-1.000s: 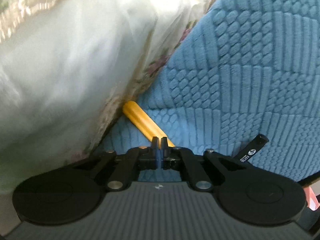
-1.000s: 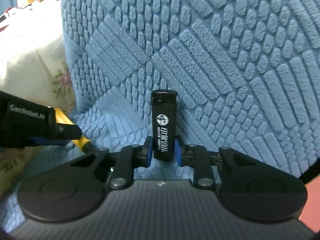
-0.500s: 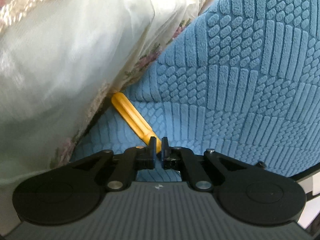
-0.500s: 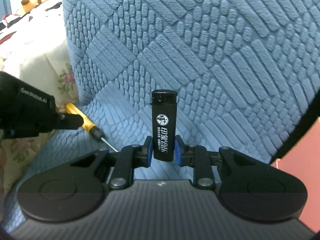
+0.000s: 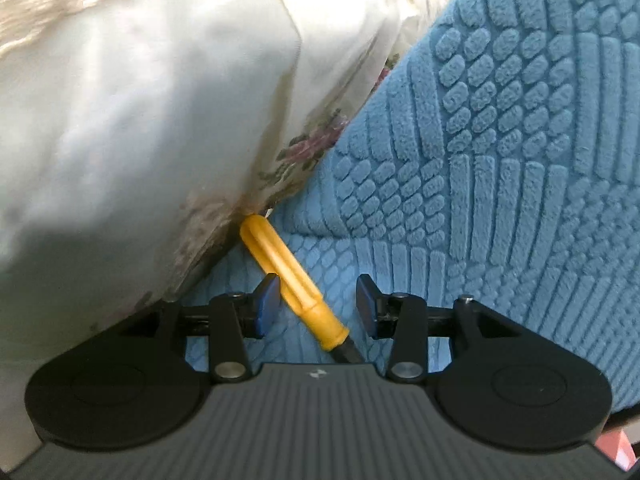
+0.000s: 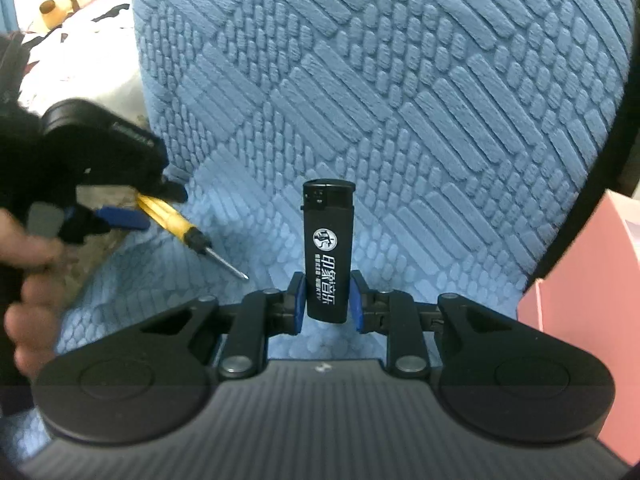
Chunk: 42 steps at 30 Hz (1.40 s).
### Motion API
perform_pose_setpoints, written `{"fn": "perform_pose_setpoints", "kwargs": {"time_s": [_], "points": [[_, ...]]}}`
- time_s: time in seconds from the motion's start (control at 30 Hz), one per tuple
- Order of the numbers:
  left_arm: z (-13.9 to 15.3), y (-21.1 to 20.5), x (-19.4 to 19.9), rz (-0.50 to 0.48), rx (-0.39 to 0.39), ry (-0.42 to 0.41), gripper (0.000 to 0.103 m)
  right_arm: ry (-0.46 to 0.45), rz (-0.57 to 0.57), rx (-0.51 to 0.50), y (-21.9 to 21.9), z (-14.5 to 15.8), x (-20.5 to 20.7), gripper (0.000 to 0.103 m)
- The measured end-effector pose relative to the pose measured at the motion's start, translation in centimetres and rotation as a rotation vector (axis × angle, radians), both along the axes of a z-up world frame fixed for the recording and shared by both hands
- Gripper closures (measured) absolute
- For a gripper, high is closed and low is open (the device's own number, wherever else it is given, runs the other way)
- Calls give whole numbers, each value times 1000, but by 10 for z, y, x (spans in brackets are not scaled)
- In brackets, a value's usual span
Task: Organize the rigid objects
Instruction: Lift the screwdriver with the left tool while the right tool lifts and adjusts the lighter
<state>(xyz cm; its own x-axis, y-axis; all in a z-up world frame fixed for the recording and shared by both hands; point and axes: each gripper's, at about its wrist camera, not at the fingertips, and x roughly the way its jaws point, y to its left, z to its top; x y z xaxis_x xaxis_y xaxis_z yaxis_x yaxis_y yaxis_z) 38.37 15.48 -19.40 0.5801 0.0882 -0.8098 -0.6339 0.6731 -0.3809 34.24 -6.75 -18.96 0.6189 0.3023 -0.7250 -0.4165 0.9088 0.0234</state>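
A screwdriver with a yellow handle (image 5: 290, 276) lies on the blue textured cushion (image 5: 500, 184), its handle end tucked against the floral fabric. My left gripper (image 5: 316, 306) is open, its jaws on either side of the handle. The screwdriver also shows in the right wrist view (image 6: 176, 222), metal tip pointing right, with the left gripper (image 6: 156, 204) around the handle. My right gripper (image 6: 327, 304) is shut on a black lighter (image 6: 327, 248) with white print, held upright above the cushion (image 6: 400, 100).
A pale floral cloth or pillow (image 5: 140, 120) lies against the cushion's left side. A pink box (image 6: 588, 320) stands at the right edge. A small tan object (image 6: 54, 12) and clutter lie at the far upper left.
My left gripper was shut near the screwdriver's shaft; now its jaws are open around the yellow handle. The right gripper has drawn back a little with the lighter still held.
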Motion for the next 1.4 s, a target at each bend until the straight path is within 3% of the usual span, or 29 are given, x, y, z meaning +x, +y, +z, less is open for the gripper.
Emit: {"fn": "perform_pose_setpoints", "kwargs": {"time_s": [0.2,0.3,0.47,0.77,1.4], "points": [[2,-2,23,38,102,69,58,56,-43,37,-23,-2,-3,78],[-5,-1,31,45,151,105,72,68,-50,47,-30,-4,-5,77],[-5,1,29,31,165,92,78,85,-70,68,-40,-3,-9,77],[9,-18,-9,-68,139,-2,84,83,-81,93,-59,17,-29,77],[116,-67,-130,-200,221,-252,84,33,-91,109,-81,50,-75,77]]}}
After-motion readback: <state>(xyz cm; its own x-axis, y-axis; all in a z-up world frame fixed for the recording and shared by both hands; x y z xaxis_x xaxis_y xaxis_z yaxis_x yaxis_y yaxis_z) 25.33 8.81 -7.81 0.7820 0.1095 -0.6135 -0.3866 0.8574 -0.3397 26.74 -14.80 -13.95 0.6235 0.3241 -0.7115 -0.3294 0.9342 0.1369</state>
